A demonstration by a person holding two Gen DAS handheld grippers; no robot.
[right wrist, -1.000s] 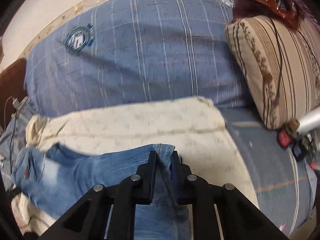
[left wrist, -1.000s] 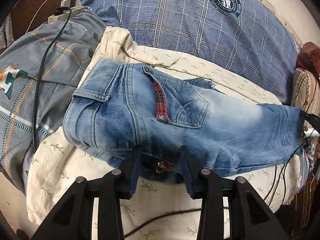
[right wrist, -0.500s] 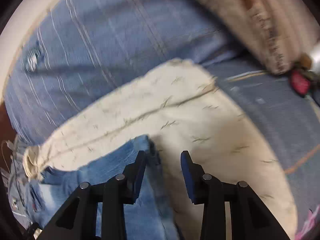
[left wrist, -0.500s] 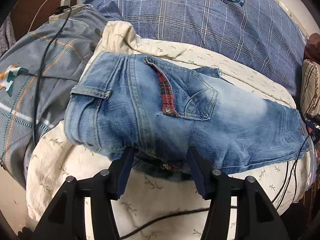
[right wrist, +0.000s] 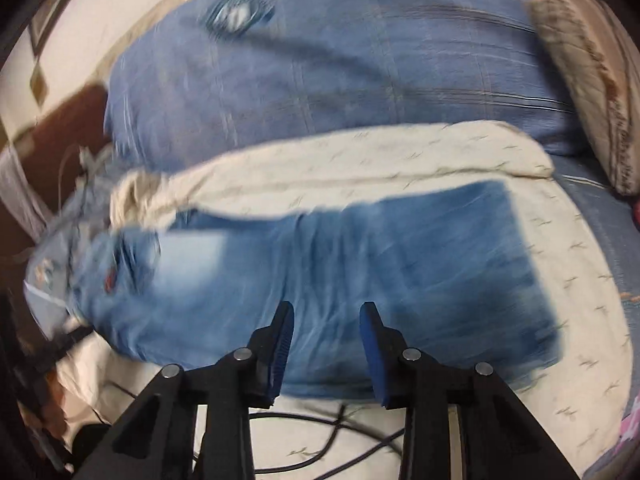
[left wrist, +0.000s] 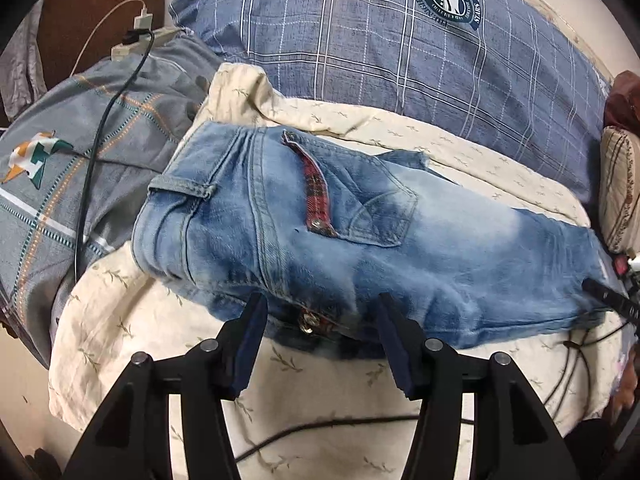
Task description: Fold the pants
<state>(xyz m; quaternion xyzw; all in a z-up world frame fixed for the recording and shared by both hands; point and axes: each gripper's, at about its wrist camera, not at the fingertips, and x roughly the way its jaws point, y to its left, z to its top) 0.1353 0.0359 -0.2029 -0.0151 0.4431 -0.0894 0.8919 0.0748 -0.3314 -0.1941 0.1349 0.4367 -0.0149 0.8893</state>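
Faded blue jeans (left wrist: 360, 240) lie folded lengthwise on a cream leaf-print sheet (left wrist: 152, 320), waistband at the left, legs running right. A red plaid pocket flap (left wrist: 318, 192) shows on top. My left gripper (left wrist: 320, 308) is open and empty at the near edge by the fly button. The jeans also show, blurred, in the right wrist view (right wrist: 360, 264). My right gripper (right wrist: 326, 316) is open and empty over the near edge of the legs.
A blue plaid quilt (left wrist: 400, 40) lies behind the sheet. A grey patterned quilt (left wrist: 72, 160) with a power strip and cables (left wrist: 136, 36) is at the left. A striped pillow (right wrist: 592, 80) sits at the right. Black cables (left wrist: 320, 436) cross the near sheet.
Both grippers opened and let go of the jeans. The left drew back a little. The right pulled back and swung, so the flat legs now lie in its view.
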